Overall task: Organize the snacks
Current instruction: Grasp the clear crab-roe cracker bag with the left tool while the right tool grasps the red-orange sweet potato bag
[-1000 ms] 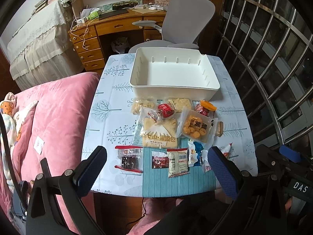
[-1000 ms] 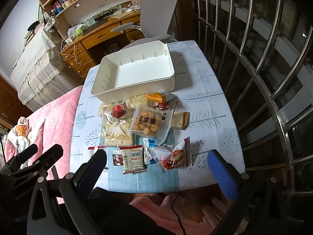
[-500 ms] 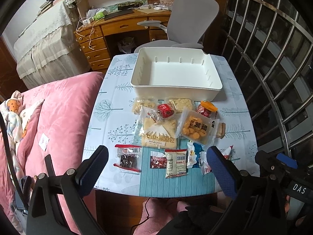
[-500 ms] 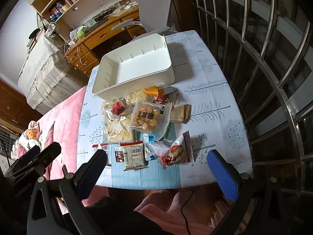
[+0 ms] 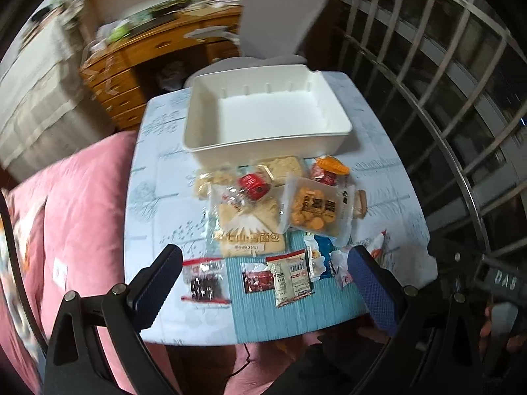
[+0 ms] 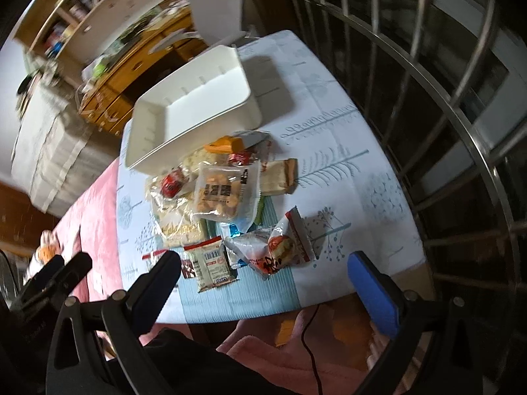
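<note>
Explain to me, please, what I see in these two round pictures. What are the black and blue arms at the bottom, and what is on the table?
No robot is here. A person holds one hand tool in each hand, and each tool has a camera looking forward along its two fingers. One picture comes from the left gripper, the other from the right gripper; the wide lens makes the pictures round. Both grippers are open and hold nothing. They hover at the near edge of a small table with a pale printed cloth. On it stands an empty white bin, and before it lie many snack packets, such as a bread bag, a clear cookie pack and a red-and-white packet.
</note>
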{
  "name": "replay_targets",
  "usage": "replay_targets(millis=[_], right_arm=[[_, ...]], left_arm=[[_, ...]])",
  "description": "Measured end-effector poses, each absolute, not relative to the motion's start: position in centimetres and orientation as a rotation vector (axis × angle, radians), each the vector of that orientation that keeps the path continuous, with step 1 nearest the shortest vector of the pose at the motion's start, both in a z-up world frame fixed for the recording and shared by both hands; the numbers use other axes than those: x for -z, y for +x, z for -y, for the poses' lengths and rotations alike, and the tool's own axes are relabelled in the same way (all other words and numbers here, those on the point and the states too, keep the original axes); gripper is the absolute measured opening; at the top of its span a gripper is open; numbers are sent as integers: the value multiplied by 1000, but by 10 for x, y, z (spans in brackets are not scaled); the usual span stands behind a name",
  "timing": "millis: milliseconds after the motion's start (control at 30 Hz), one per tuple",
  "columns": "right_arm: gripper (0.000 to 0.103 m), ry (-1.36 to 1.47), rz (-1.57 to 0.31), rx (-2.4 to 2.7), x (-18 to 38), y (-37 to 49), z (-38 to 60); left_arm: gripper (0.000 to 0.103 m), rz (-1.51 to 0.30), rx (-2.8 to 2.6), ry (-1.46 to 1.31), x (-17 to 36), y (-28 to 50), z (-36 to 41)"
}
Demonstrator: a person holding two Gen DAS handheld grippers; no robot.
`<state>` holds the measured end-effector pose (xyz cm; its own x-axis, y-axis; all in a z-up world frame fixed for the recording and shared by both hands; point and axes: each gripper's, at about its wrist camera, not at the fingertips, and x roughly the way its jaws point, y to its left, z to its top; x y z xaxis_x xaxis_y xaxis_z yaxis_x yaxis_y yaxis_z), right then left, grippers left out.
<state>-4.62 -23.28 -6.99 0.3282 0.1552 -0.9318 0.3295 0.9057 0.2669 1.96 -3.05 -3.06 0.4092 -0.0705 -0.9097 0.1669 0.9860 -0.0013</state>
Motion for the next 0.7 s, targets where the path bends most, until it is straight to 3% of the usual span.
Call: replay_targets(millis=[700], right_arm=[[101, 978, -1119, 429, 121, -75, 194]], left_arm=[[101, -1133, 732, 573, 72, 82, 40]])
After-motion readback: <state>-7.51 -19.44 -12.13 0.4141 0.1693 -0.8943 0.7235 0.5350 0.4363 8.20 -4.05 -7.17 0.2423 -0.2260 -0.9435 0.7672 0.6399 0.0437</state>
